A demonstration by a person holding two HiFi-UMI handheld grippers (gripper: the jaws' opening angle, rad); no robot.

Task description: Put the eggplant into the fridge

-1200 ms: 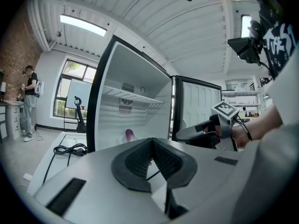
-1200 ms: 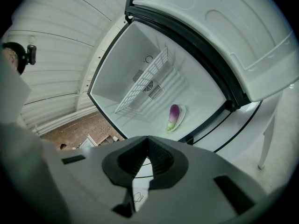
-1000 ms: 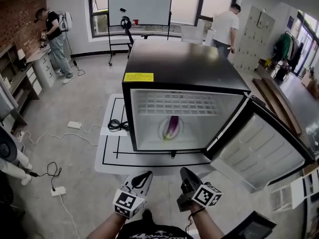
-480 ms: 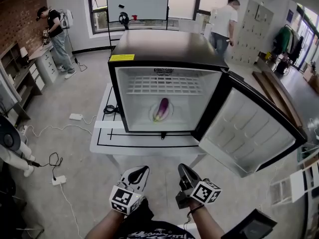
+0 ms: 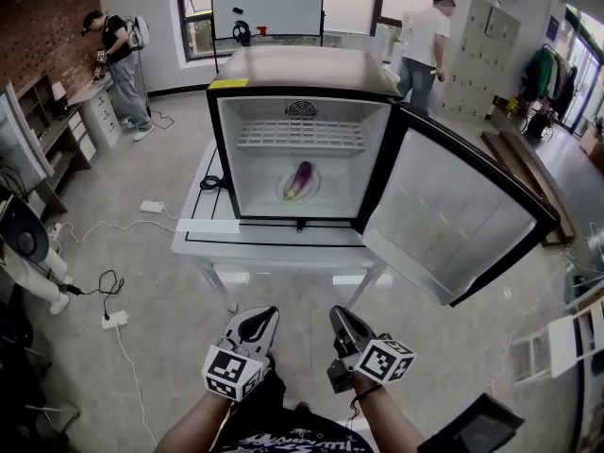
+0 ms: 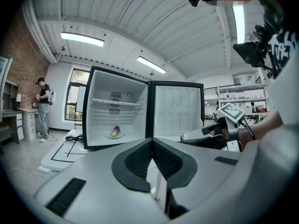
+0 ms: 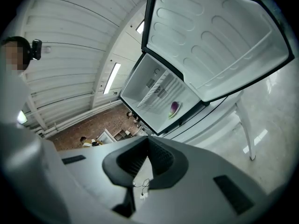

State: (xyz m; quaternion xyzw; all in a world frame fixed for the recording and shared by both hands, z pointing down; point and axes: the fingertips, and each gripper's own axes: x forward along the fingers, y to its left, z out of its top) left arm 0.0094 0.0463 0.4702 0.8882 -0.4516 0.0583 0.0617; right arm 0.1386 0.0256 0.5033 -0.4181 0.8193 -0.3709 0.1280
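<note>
A purple eggplant (image 5: 301,177) lies on a white plate (image 5: 287,192) on the floor of the small black fridge (image 5: 304,72), under its wire shelf. The fridge door (image 5: 453,220) hangs wide open to the right. The eggplant (image 6: 116,130) shows small in the left gripper view, and the eggplant (image 7: 174,108) is far off in the right gripper view too. My left gripper (image 5: 256,325) and right gripper (image 5: 342,326) are held low near my body, well back from the fridge. Both are shut with nothing between the jaws.
The fridge stands on a white table (image 5: 225,243) with black tape lines. Cables and a power strip (image 5: 113,319) lie on the floor at left. A person (image 5: 121,59) stands by a desk at far left, another person (image 5: 420,41) behind the fridge. A whiteboard (image 5: 267,1) stands at the back.
I have stepped back from the fridge, which now looks smaller and farther away with its table legs showing. Both grippers stay low and shut. The eggplant has not moved.
</note>
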